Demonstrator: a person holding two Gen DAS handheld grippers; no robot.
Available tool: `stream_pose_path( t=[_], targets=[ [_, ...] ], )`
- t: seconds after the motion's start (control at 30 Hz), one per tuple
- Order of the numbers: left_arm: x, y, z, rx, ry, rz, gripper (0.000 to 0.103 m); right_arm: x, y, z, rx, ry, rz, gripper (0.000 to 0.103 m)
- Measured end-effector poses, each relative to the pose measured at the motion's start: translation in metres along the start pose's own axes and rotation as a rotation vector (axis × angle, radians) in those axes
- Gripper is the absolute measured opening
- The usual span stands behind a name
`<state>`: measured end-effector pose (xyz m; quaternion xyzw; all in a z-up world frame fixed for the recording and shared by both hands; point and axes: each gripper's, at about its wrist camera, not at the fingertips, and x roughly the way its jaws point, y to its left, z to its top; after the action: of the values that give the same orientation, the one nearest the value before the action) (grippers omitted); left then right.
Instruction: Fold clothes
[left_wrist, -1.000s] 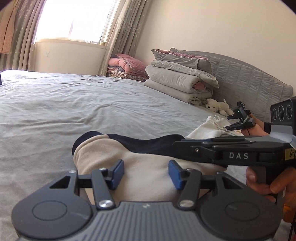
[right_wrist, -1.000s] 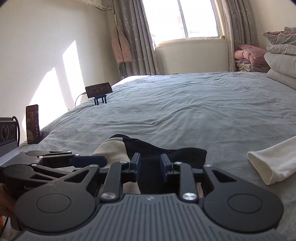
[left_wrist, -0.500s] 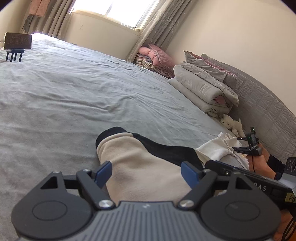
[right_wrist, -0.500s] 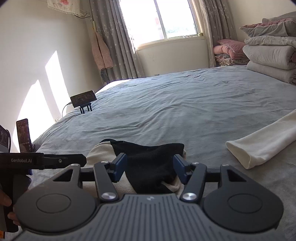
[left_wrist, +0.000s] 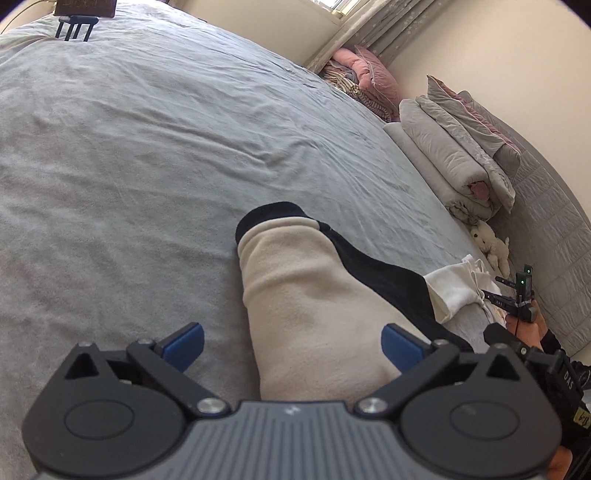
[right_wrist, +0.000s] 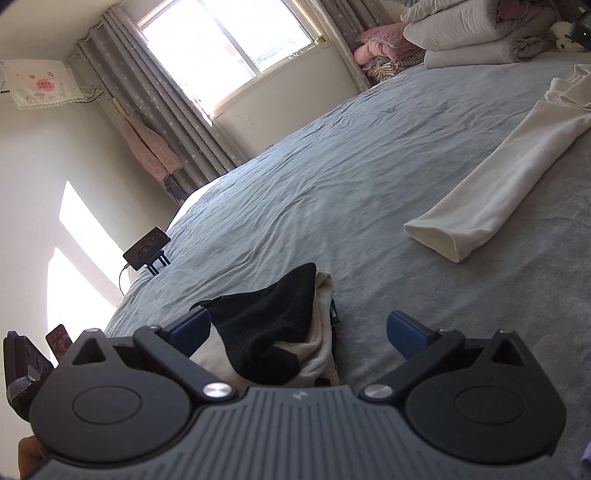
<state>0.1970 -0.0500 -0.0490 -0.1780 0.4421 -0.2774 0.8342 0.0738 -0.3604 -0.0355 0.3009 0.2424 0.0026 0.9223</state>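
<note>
A beige and black fleece garment (left_wrist: 314, 295) lies folded on the grey bed (left_wrist: 147, 166). My left gripper (left_wrist: 291, 343) hovers over its near end, jaws opening wide; the cloth lies between the blue pads (left_wrist: 184, 341) without being pinched. In the right wrist view the same garment (right_wrist: 280, 332) bunches under my right gripper (right_wrist: 299, 328), whose jaws are also opening, pads off the cloth. A cream garment with a long sleeve (right_wrist: 491, 192) lies to the right, also visible as the cream garment (left_wrist: 458, 291) beyond the black part.
Folded quilts (left_wrist: 454, 155) and pink bedding (left_wrist: 365, 81) are stacked at the headboard, with a small plush toy (left_wrist: 491, 243). A phone on a stand (right_wrist: 146, 245) sits at the bed's left edge. Another person's hand holds a gripper (left_wrist: 517, 299) at right.
Both grippers opened from nearly shut on the fleece garment to wide, releasing it. Both views rolled and the grippers drew back a little along the bed.
</note>
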Motion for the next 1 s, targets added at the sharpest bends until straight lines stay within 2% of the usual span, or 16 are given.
stream_pose_path(
  t=[0.17, 0.3, 0.53, 0.67, 0.7, 0.73, 0.77, 0.87, 0.9, 1.0],
  targets=[
    [0.009, 0.005, -0.002, -0.022, 0.048, -0.004, 0.103, 0.01, -0.007, -0.006, 0.042, 0.052, -0.049, 0.103],
    [0.01, 0.01, -0.002, -0.045, 0.054, -0.027, 0.103, 0.019, -0.015, -0.011, 0.101, 0.106, -0.015, 0.103],
    [0.012, 0.016, -0.003, -0.064, 0.057, -0.071, 0.103, 0.019, -0.019, -0.019, 0.123, 0.09, 0.02, 0.103],
    [0.02, 0.015, -0.008, -0.078, 0.085, -0.176, 0.102, 0.025, -0.016, -0.023, 0.105, 0.107, 0.062, 0.103],
    [0.022, 0.014, -0.01, -0.081, 0.092, -0.204, 0.102, 0.026, -0.014, -0.023, 0.1, 0.118, 0.079, 0.1],
    [0.024, 0.012, -0.012, -0.079, 0.091, -0.213, 0.1, 0.028, -0.013, -0.025, 0.105, 0.135, 0.114, 0.085],
    [0.026, 0.009, -0.014, -0.077, 0.09, -0.221, 0.097, 0.031, -0.013, -0.027, 0.131, 0.154, 0.152, 0.078],
    [0.027, 0.003, -0.019, -0.056, 0.061, -0.197, 0.09, 0.029, -0.012, -0.029, 0.15, 0.146, 0.169, 0.076],
    [0.026, 0.003, -0.02, -0.062, 0.044, -0.19, 0.087, 0.028, -0.011, -0.029, 0.146, 0.14, 0.17, 0.073],
    [0.019, 0.006, -0.018, -0.098, 0.01, -0.196, 0.074, 0.022, -0.005, -0.026, 0.118, 0.114, 0.169, 0.067]
  ],
)
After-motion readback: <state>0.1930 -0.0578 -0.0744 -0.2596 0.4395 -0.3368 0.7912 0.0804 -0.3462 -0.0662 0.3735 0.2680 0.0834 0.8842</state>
